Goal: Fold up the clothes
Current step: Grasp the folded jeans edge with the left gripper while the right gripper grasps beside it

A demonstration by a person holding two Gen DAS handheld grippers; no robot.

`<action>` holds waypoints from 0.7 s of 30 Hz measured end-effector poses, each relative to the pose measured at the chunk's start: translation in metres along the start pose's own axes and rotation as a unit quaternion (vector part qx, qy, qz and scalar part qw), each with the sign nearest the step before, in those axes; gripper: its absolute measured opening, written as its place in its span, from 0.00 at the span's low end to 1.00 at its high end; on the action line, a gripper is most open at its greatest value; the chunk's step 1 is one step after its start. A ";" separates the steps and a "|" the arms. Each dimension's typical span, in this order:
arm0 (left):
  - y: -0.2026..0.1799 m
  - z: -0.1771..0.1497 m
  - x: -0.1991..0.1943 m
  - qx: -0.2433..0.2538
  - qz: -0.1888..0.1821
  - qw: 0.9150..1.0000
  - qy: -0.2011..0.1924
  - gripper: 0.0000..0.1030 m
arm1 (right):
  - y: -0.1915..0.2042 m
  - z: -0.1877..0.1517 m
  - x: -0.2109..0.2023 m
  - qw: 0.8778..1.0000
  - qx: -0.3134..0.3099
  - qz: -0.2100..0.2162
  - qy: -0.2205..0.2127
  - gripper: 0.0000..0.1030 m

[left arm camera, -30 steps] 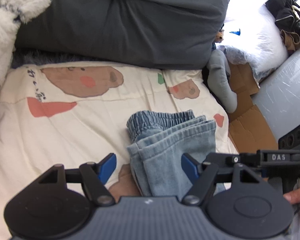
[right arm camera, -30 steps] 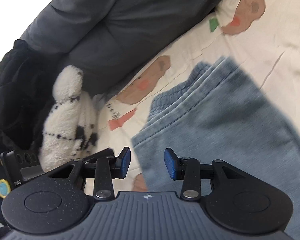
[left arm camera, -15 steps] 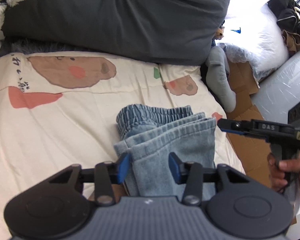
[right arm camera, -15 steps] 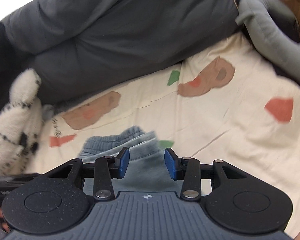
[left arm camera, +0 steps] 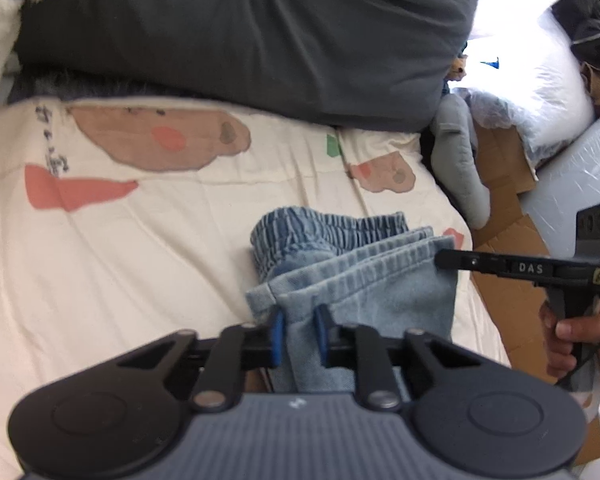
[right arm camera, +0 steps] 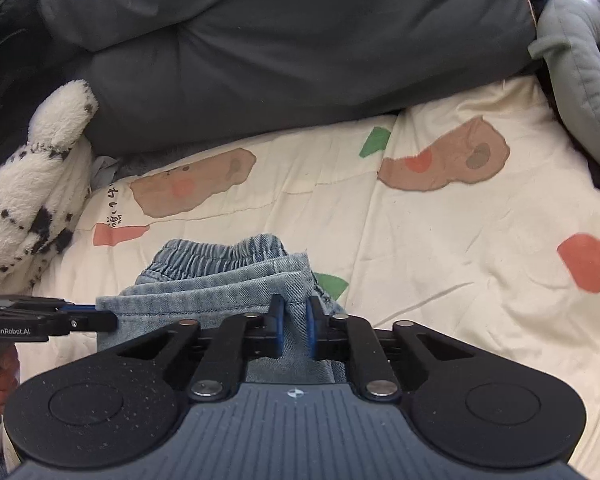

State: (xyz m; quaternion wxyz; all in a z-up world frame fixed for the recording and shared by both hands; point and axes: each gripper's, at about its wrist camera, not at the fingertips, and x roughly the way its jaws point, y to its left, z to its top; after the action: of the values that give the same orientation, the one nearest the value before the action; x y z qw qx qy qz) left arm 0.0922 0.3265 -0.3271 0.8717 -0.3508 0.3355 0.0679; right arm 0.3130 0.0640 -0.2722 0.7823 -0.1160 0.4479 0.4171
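Light-blue folded jeans (left arm camera: pixel 360 280) lie on the cream bear-print sheet (left arm camera: pixel 140 260), elastic waistband at the far end. My left gripper (left arm camera: pixel 299 334) is closing its jaws on the near left corner of the denim, and the blue pads (left arm camera: pixel 277 334) press the cloth between them. In the right wrist view the jeans (right arm camera: pixel 220 280) show the same stack, and my right gripper (right arm camera: pixel 294 322) is closing on the near right corner, with denim pinched between its pads. Each gripper shows in the other's view: the right one (left arm camera: pixel 444 260) and the left one (right arm camera: pixel 100 316).
A dark grey duvet (left arm camera: pixel 260 40) is bunched along the far side of the bed. A white plush with black spots (right arm camera: pixel 32 200) lies at the left. A grey plush (left arm camera: pixel 460 168), cardboard (left arm camera: pixel 512 248) and a white bag (left arm camera: pixel 532 92) lie beyond the bed's right edge.
Both pairs of jaws narrowed onto the denim. The right gripper rolled level and swung to the jeans' right corner; the left stayed at the left corner.
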 end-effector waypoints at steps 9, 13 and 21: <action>-0.011 0.007 -0.011 0.016 0.000 1.000 -0.023 0.08 | 0.003 0.012 -0.017 1.000 -0.008 -0.009 -0.024 0.08; -0.003 0.003 0.001 0.016 0.015 1.000 -0.013 0.09 | 0.007 0.014 -0.004 1.000 -0.021 -0.019 -0.012 0.08; 0.010 -0.001 0.010 0.006 0.037 0.999 0.007 0.58 | 0.003 0.008 0.009 0.999 -0.018 -0.041 0.004 0.22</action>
State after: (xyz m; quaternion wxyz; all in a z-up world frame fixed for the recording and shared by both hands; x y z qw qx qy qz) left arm 0.0957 0.3317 -0.3401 0.8681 -0.3338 0.3547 0.0954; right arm 0.3176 0.0756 -0.2737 0.7945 -0.1500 0.4384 0.3926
